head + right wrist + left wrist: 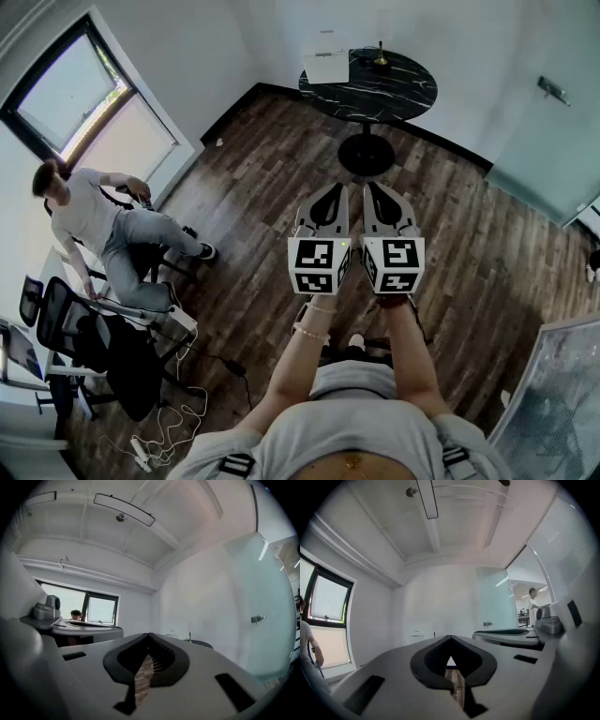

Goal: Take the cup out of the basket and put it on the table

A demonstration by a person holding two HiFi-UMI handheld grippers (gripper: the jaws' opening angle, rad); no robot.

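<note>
No cup shows in any view. A white box-like container (327, 66) sits on the round black marble table (394, 89) at the far side of the room; what it holds I cannot tell. My left gripper (335, 190) and right gripper (374, 190) are held level side by side over the wooden floor, pointing toward that table and well short of it. Both have their jaws together with nothing between them. The left gripper view shows the left gripper (450, 639) closed to a thin slit. In the right gripper view the right gripper (149, 637) is closed too, with the table (199, 643) small beyond it.
A person (103, 220) sits at a desk by the window (84, 94) on the left, with an office chair (66, 323) and floor cables (164, 436) nearby. A frosted glass door (544, 141) stands at the right. A small brass object (381, 58) rests on the table.
</note>
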